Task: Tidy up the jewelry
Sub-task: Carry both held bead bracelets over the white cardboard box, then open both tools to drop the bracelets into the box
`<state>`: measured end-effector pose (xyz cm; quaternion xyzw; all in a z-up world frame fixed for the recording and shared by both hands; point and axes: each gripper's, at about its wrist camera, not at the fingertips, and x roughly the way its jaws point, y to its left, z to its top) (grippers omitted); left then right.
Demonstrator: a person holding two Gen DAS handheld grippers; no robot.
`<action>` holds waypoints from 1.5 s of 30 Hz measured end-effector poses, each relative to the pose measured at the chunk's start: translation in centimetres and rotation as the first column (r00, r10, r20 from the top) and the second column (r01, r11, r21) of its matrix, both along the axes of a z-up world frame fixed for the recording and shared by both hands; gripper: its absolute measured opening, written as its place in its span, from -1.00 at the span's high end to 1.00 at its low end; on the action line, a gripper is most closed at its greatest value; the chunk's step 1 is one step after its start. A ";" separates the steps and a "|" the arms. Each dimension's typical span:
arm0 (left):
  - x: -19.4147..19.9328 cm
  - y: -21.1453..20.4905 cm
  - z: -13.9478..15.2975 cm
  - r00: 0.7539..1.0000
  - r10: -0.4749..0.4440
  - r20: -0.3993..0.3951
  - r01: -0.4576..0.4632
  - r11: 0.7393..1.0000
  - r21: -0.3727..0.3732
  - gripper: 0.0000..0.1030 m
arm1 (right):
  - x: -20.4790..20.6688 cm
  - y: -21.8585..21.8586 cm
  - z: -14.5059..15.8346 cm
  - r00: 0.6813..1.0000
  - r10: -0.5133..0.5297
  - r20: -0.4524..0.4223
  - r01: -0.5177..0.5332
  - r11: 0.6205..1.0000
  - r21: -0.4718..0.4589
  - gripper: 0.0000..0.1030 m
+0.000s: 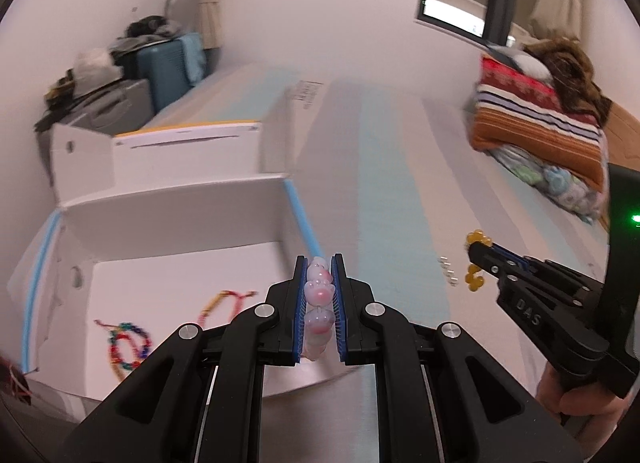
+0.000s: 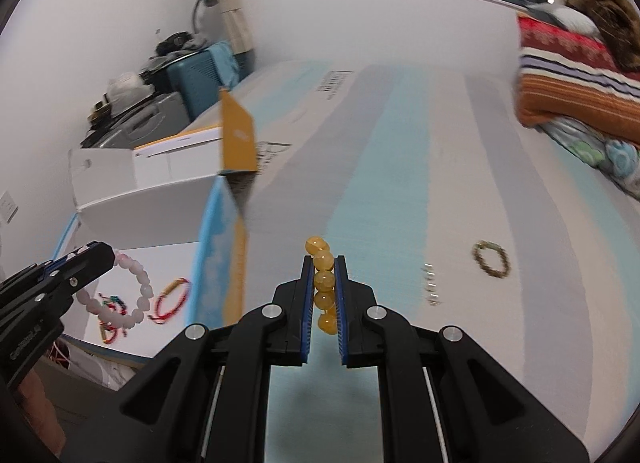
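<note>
Striped blue, grey and white bedding (image 1: 380, 167) spreads under both of my grippers, with a folded pile of blankets (image 1: 536, 119) at its far end.

Through my left wrist camera, my left gripper (image 1: 319, 303) is clamped on a pink bead bracelet (image 1: 318, 295), the beads pinched between the blue pads right at the near right corner of the open white box (image 1: 180, 223). Inside that box lie a rainbow bracelet (image 1: 128, 343) and a pink-yellow cord (image 1: 224, 301).

Through my right wrist camera, my right gripper (image 2: 324, 291) is squeezed shut on a yellow bead bracelet (image 2: 322, 279), held over the bedding just right of the box. A dark green bracelet (image 2: 491, 259) lies on the bedding well right of the box, and a small silver piece (image 2: 431, 283) sits between it and my pads.
</note>
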<state>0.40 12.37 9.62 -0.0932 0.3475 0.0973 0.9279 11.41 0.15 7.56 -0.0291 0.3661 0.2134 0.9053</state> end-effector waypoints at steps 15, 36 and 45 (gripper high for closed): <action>-3.6 9.9 -1.9 0.983 0.181 -0.042 -0.181 0.983 0.002 0.78 | -3.4 12.0 -0.2 0.982 0.187 0.013 -0.186 0.982 -0.034 0.83; -3.4 15.7 -7.4 0.949 0.245 -0.198 -0.251 0.968 -0.003 0.78 | -1.8 18.5 -6.7 0.958 0.214 -0.191 -0.242 0.961 -0.135 0.83; -3.3 15.8 -7.8 0.942 0.260 -0.213 -0.266 0.964 0.001 0.75 | -2.0 18.8 -6.9 0.957 0.225 -0.185 -0.253 0.958 -0.139 0.78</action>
